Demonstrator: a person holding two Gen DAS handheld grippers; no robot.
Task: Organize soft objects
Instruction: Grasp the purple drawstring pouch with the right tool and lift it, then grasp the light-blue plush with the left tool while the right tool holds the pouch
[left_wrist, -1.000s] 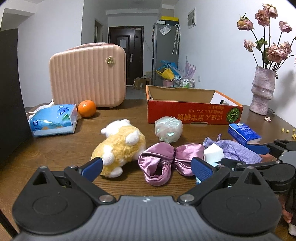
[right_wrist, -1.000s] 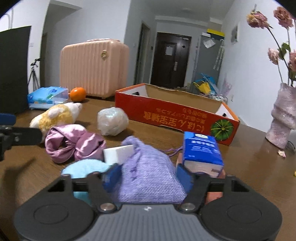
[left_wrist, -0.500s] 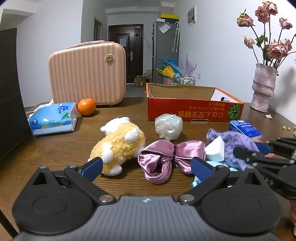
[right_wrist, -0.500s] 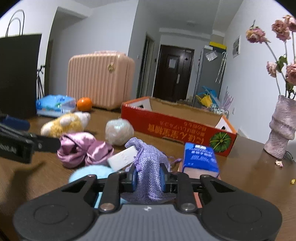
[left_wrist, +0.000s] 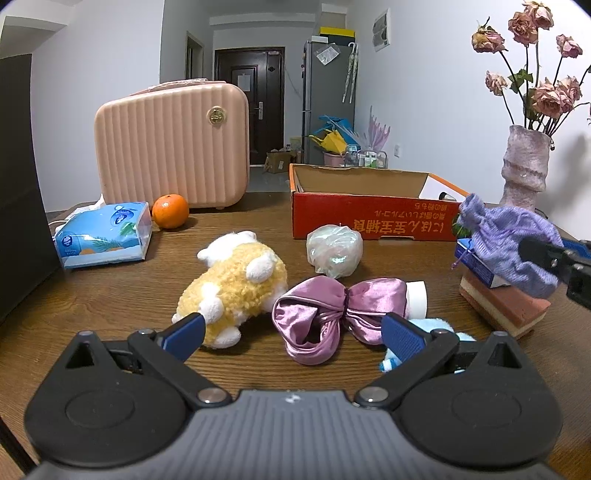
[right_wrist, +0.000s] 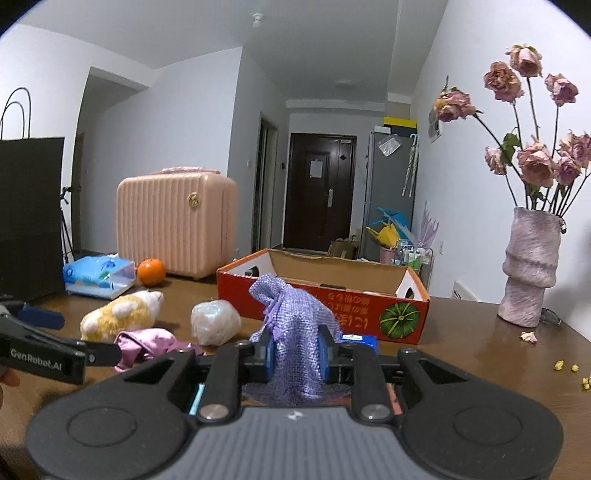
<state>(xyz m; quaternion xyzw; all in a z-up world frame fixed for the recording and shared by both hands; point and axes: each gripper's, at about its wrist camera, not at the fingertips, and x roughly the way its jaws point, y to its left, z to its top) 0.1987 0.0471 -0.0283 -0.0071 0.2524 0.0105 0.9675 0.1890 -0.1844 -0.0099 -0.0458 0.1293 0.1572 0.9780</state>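
A lavender knitted drawstring pouch hung limp, pinched at its middle and lifted clear of the wooden table. On the table lay a fluffy yellow-and-white plush toy on its side, with a shiny mauve satin bow just beside it. Behind the bow sat a pale iridescent mesh bath pouf. A light blue fuzzy cloth peeked out beside the bow.
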